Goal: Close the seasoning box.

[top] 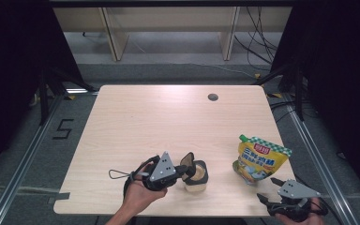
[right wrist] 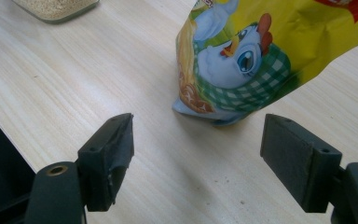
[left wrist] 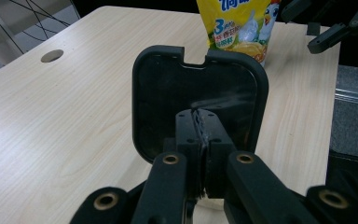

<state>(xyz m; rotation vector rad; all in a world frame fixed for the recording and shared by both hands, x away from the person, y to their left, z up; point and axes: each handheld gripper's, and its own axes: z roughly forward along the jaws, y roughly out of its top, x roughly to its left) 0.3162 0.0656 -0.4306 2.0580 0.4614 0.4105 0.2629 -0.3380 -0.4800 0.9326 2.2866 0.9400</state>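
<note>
The pouch (top: 261, 158) at the lower right of the high view is bright yellow with a green-and-white checked band along its top — its lower front shows a cartoon chicken in a green checked scarf. The lid (left wrist: 198, 100) is black, and the table (top: 168, 117) is pale wood grain.

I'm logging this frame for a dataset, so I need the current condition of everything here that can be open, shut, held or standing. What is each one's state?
Container: open, upright on the table, filled with pale granules.
Black lid: off the container, clamped by the left gripper.
Yellow pouch: standing upright, free of both grippers.
Left gripper: shut on the lid.
Right gripper: open, empty, facing the pouch.
</note>
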